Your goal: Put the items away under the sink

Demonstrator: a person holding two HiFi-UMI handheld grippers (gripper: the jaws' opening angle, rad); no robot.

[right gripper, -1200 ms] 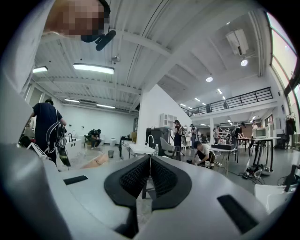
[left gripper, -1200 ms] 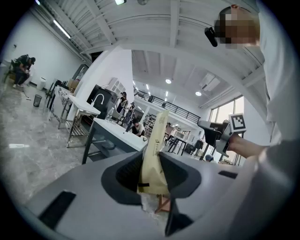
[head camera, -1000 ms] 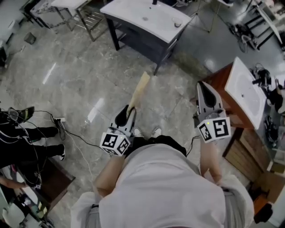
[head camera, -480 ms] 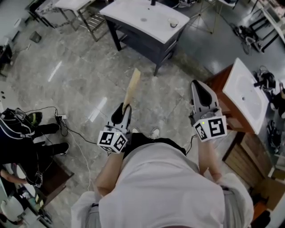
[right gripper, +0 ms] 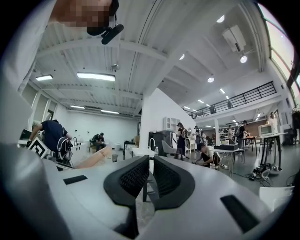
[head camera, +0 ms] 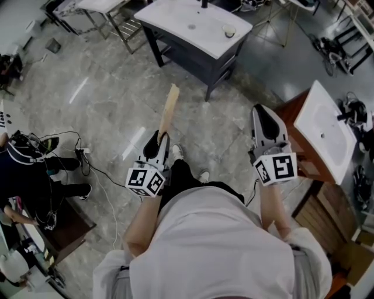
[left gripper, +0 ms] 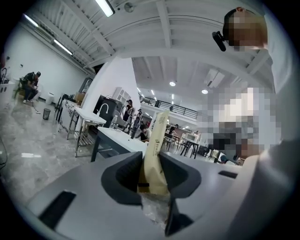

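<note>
My left gripper [head camera: 158, 138] is shut on the lower end of a long flat tan paper pouch [head camera: 168, 110], which sticks out forward over the floor. In the left gripper view the pouch [left gripper: 155, 144] stands upright, pinched between the dark pads of the left gripper [left gripper: 152, 169]. My right gripper [head camera: 262, 112] is held at about the same height on the right, shut with nothing in it; the right gripper [right gripper: 148, 164] shows only a thin slit between its ribbed pads. A dark vanity with a white sink top [head camera: 196, 26] stands ahead.
A wooden vanity with a white basin [head camera: 325, 129] stands close on the right. A seated person [head camera: 26, 169] and floor cables [head camera: 96, 169] are on the left. Metal racks [head camera: 111, 17] stand at the far left. Grey marble floor [head camera: 105, 82] lies between.
The dark vanity sits slightly nearer and a foot has stepped forward. My left gripper and the pouch have drifted a little left; the right gripper has barely moved.
</note>
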